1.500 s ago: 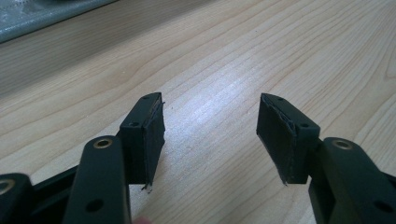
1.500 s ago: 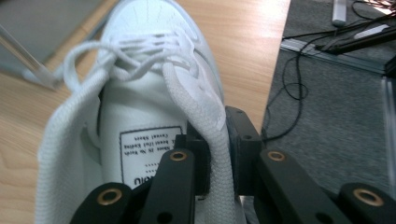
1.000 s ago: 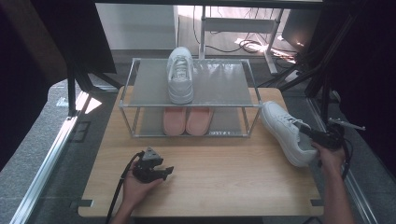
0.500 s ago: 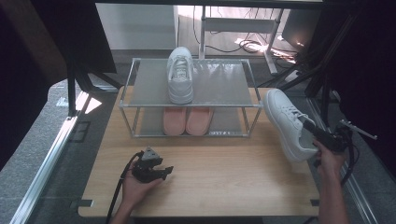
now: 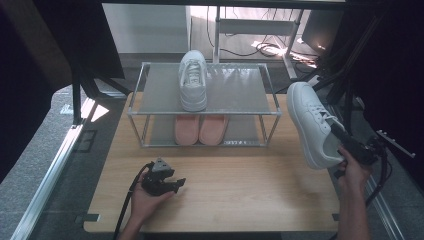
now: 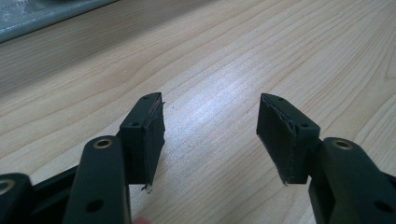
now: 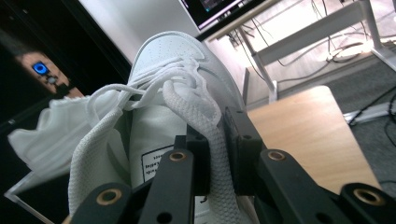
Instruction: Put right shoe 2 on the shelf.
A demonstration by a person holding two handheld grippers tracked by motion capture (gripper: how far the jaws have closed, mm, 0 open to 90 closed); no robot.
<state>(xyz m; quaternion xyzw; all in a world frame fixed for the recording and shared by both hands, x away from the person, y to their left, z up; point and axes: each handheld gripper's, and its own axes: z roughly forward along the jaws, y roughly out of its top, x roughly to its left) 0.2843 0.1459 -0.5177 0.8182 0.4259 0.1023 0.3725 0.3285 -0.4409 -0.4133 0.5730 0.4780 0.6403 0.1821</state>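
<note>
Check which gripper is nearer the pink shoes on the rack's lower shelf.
Left. The left gripper rests on the table just in front of the pink shoes; the right gripper is off past the rack's right end, clamped on a white sneaker.

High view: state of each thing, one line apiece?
Held sneaker: lifted off the table, tilted.
Rack sneaker: upright on the top shelf.
Pink shoes: side by side on the lower shelf.
Rack: upright on the table.
Left hand-held gripper: open, empty.
Right hand-held gripper: shut on the held sneaker's collar.
</note>
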